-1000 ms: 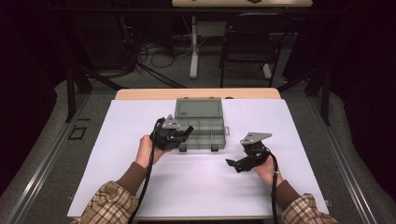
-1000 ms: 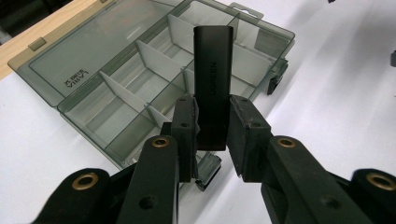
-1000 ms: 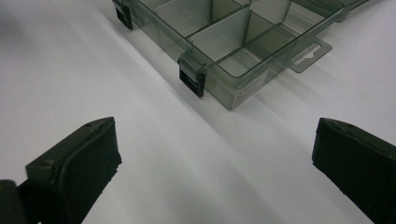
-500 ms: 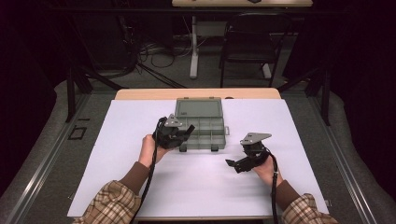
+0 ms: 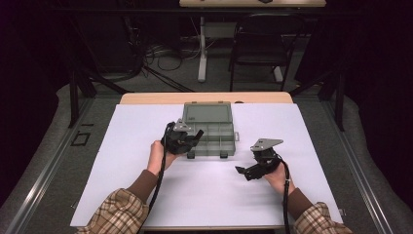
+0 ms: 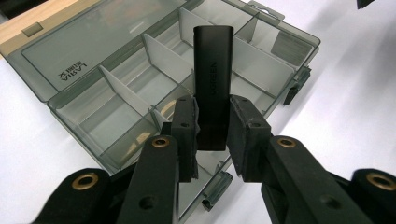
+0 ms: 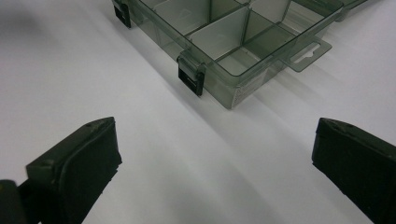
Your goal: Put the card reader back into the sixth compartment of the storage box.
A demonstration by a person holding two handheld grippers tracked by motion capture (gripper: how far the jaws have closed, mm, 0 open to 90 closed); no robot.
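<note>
The black block [image 6: 213,84] sits clamped between the left gripper's [image 5: 187,141] pads, hardly moved since a second ago, poised over the open organizer box [image 5: 229,145], so dropping it in looks next. Its compartments look mostly empty; the right gripper [image 5: 249,170] waits nearby, jaws wide apart, holding nothing

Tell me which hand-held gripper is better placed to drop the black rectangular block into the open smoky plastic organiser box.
Left. The left hand-held gripper already clamps the black rectangular block over the smoky plastic organiser box; the right hand-held gripper is open, aside.
</note>
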